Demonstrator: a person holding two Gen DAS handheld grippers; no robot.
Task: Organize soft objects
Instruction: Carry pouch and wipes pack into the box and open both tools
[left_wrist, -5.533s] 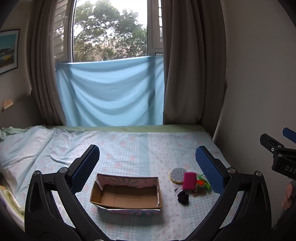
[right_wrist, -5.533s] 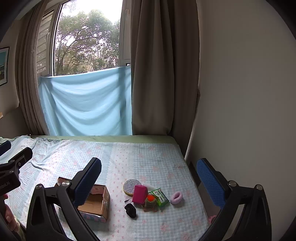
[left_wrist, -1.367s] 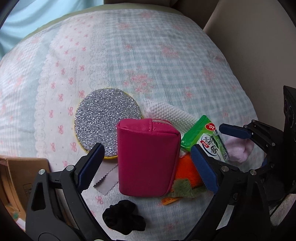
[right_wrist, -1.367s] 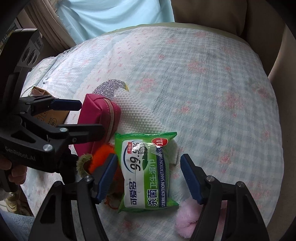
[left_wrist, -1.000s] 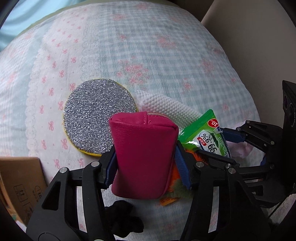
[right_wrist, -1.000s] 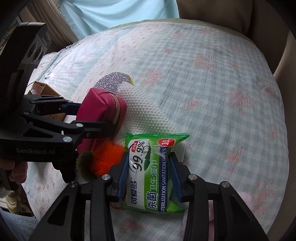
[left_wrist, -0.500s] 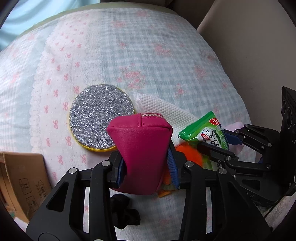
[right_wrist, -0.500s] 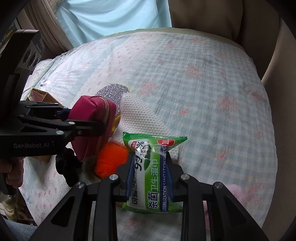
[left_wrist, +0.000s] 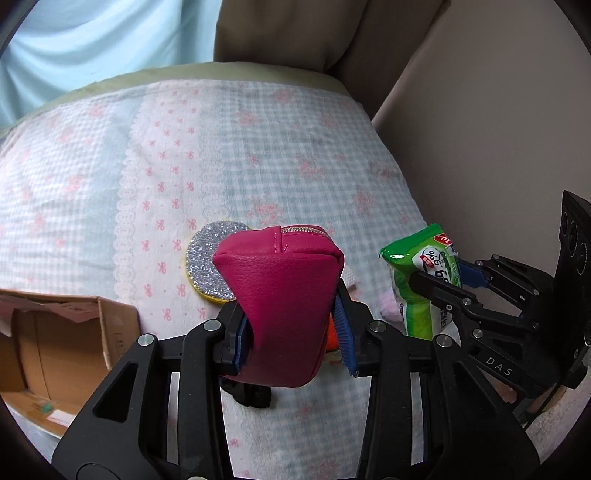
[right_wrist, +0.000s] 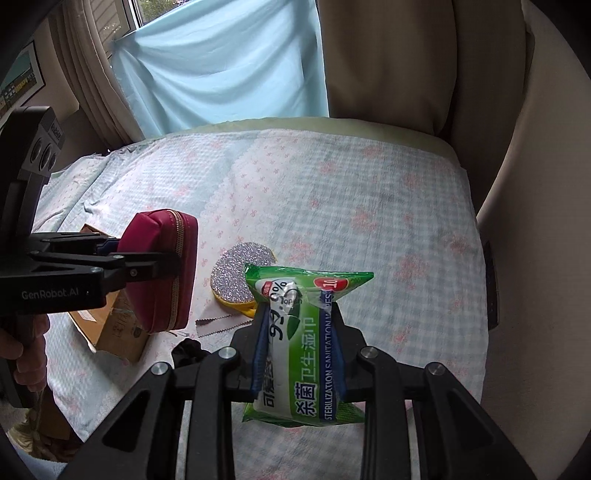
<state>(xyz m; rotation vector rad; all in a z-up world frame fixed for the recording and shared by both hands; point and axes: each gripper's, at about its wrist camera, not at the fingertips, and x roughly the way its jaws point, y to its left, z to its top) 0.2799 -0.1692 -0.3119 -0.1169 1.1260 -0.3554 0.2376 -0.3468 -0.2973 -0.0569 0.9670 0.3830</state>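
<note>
- Magenta pouch (left_wrist: 284, 306) clamped in left gripper (left_wrist: 291, 332), above bed (left_wrist: 277, 147).
- Green wipes pack (right_wrist: 306, 332) clamped in right gripper (right_wrist: 299, 350).
- Glitter disc (right_wrist: 236, 277), black scrunchie (right_wrist: 188, 350), cardboard box (left_wrist: 55, 332) lie beneath.

Pink pouch (left_wrist: 284, 302) hides most of the orange plush (left_wrist: 332, 334) and black scrunchie (left_wrist: 255, 397); cardboard box (left_wrist: 55, 343) is cut off at the left edge.

Home bedroom: bed (right_wrist: 369, 206), curtains (right_wrist: 384, 62).
</note>
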